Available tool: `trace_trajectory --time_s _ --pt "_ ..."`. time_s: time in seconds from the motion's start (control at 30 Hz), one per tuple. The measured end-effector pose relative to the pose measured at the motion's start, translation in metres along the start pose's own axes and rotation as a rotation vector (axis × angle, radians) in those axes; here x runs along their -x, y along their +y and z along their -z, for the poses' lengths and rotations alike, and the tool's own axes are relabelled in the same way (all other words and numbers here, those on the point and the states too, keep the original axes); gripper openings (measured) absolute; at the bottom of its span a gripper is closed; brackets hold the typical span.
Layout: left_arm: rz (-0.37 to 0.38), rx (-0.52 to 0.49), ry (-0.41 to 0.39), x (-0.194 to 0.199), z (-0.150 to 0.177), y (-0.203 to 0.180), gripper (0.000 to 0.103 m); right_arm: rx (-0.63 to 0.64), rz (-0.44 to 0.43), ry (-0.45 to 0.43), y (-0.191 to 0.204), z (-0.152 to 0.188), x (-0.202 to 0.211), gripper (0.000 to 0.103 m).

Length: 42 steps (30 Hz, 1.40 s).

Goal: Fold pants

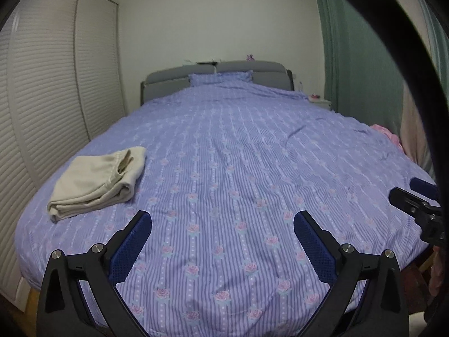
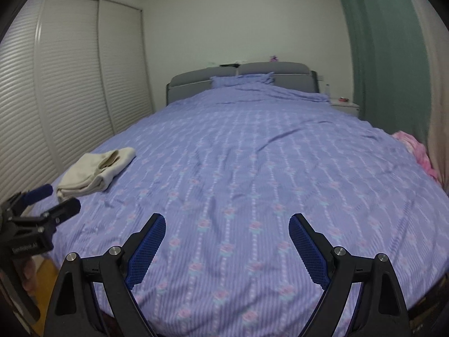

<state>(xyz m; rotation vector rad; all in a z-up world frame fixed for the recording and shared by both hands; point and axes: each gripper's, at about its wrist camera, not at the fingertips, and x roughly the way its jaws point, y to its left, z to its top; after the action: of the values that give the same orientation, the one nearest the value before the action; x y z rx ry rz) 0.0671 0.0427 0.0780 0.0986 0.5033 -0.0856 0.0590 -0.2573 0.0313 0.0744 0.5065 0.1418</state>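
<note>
Cream pants lie folded in a neat stack on the left side of the bed. They also show in the right wrist view, at the left. My left gripper is open and empty over the bed's near end, right of the pants. It also shows at the left edge of the right wrist view. My right gripper is open and empty over the near middle of the bed. Its fingers show at the right edge of the left wrist view.
The bed has a purple striped floral cover and a grey headboard. White louvred wardrobe doors stand close on the left. A green curtain hangs on the right. Pink cloth lies at the bed's right edge. A white nightstand stands far right.
</note>
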Motion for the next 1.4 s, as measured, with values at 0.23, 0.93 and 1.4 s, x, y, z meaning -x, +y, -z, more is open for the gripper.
trace_trajectory --time_s 0.23,0.93,1.4 --pt "-0.020 -0.023 -0.036 0.010 0.003 -0.011 0.103 -0.001 -0.015 0.001 0.001 0.002 0.003 0.091" --pt "-0.009 -0.020 -0.040 0.009 0.007 -0.013 0.103 0.011 -0.025 0.005 0.006 0.003 -0.002 0.091" --pt "0.001 -0.009 -0.031 0.009 0.007 -0.013 0.103 0.014 -0.023 0.000 0.004 0.005 -0.002 0.091"
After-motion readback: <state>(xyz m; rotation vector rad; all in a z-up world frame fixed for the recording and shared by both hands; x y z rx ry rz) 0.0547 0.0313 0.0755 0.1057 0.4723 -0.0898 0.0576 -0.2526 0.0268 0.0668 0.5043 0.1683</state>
